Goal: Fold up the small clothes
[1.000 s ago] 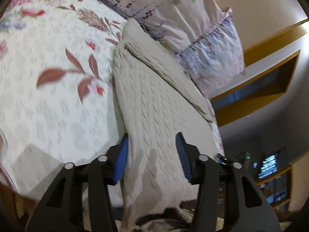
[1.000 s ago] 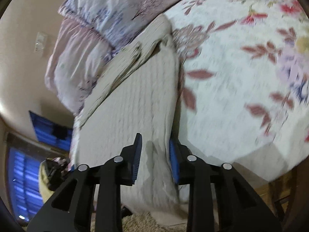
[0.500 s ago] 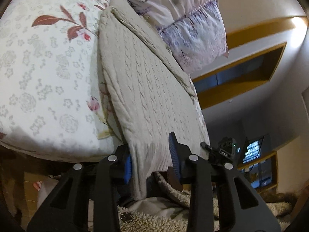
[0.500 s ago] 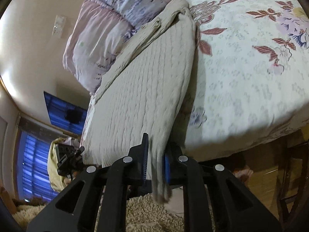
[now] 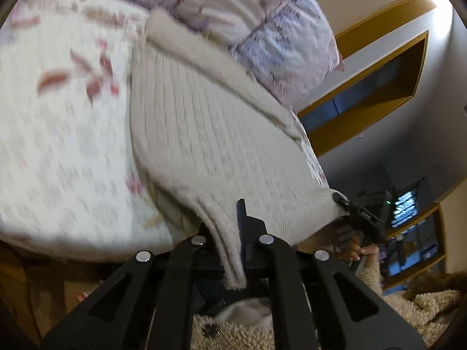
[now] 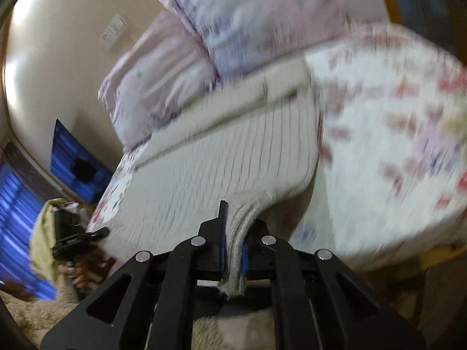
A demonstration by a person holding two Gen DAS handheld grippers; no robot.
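Sweater hem is clamped in my left gripper and my right gripper, its body lying on the floral bedspread.

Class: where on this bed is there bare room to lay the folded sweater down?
The floral bedspread lies bare beside the knit sweater, out to the bed's edge. The head end is crowded with pillows. Left gripper and right gripper pinch the hem.

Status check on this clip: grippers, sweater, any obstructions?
Left gripper shut on sweater hem. Right gripper shut on the opposite corner. Sweater lies across the bed. Nothing blocking.
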